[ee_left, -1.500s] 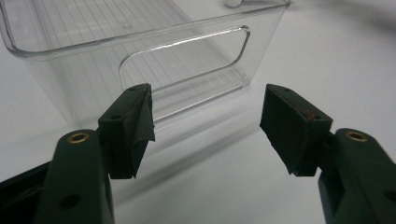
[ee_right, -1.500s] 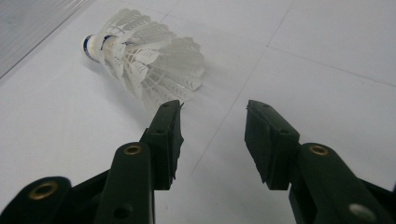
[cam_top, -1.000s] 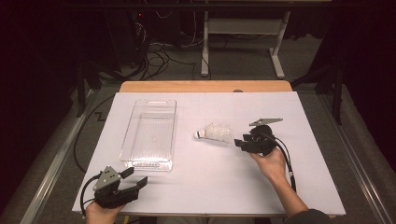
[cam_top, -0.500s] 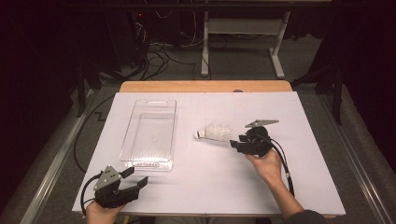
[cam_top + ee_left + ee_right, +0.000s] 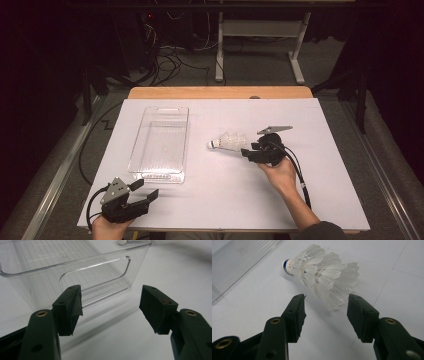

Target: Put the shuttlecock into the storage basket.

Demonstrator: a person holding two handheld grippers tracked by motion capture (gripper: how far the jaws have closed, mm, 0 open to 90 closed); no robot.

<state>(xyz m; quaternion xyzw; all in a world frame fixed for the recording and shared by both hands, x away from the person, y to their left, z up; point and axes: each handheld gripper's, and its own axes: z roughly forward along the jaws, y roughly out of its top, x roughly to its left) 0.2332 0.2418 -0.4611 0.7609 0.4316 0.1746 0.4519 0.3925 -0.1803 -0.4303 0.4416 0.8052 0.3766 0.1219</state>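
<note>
A white feather shuttlecock [image 5: 229, 141] lies on its side on the white table, cork tip pointing left. My right gripper [image 5: 248, 150] sits just right of it, low over the table. In the right gripper view the shuttlecock [image 5: 322, 272] lies straight ahead and the right gripper [image 5: 325, 307] is open. Its jaws have just been opening, and the rim of the feather skirt reaches in between the tips without touching them. My left gripper [image 5: 145, 191] rests open near the table's front left corner, with nothing between its fingers [image 5: 71, 307].
A clear plastic bin [image 5: 157, 176] stands left of centre, its short handled end wall [image 5: 140, 262] right in front of the left gripper. The white table top [image 5: 220, 200] ends in a wooden strip at the back. Cables and desk legs lie beyond.
The right gripper has slid a little to the left, closer to the shuttlecock's skirt. The shuttlecock, bin and left gripper have stayed put.
</note>
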